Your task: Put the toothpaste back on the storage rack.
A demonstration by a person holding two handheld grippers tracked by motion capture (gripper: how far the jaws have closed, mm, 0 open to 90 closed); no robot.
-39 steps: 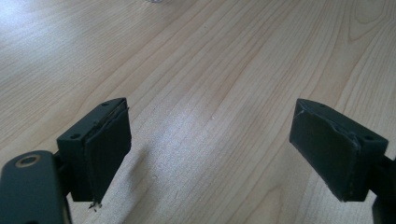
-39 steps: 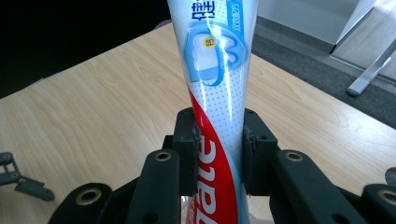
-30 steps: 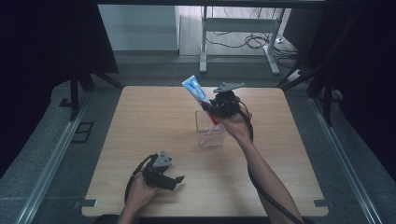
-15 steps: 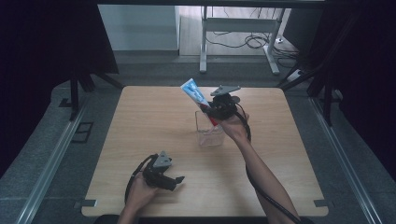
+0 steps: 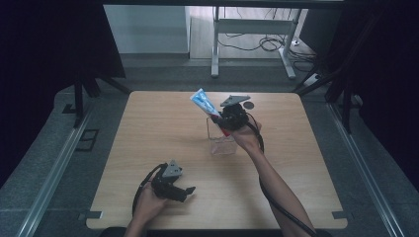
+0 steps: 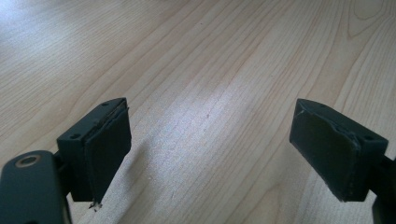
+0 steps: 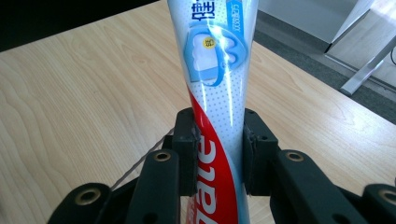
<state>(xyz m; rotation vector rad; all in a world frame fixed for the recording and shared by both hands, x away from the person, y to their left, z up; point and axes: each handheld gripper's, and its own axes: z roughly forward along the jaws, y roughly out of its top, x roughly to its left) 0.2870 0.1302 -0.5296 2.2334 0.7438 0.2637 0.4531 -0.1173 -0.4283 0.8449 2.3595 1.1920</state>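
The right gripper [image 7: 218, 154] pinches a white, red and blue plastic toothpaste tube [image 7: 215, 88], its two black jaws pressed flat against either side of the tube's red-printed lower body; the tube runs up and away from the jaws in the right gripper view, its blue-and-white printed end well clear of them; in the high view the right gripper [image 5: 226, 122] hangs over the far middle of the light wooden table [image 5: 158, 123], with the tube [image 5: 203, 103] slanting up and to the left out of it; directly under the gripper stands a small clear plastic box [image 5: 221, 140], open at the top, and the tube's lower end sits at the box's mouth, though whether it touches the rim or dips inside cannot be told; a small dark round disc [image 5: 248, 105] lies on the table just beyond. Over at the near edge the left gripper [image 5: 179, 190] rests low by the tabletop in the person's hand; its jaws stand wide apart in the left gripper view [image 6: 210, 154], with bare wood grain between them.
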